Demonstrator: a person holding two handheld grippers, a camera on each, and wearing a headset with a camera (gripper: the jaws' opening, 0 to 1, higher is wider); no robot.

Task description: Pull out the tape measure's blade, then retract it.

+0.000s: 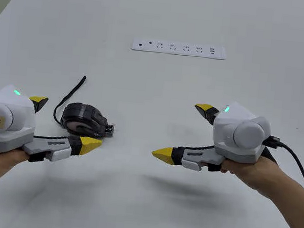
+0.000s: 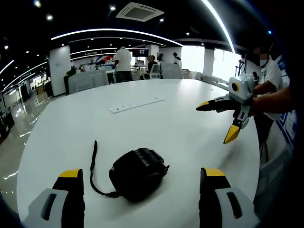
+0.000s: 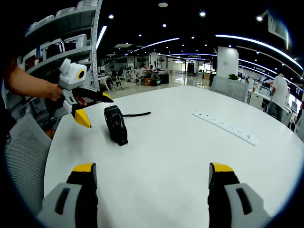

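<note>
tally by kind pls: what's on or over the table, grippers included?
Tape measure: 1 (black, with strap)
Power strip: 1 (white)
Grippers: 2, left gripper and right gripper, both open
Total: 4

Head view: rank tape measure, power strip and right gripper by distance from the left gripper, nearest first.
1. Tape measure: just ahead of the left gripper, by its open jaws.
2. Right gripper: across from it, on the person's right side.
3. Power strip: far back, near the top of the view.
</note>
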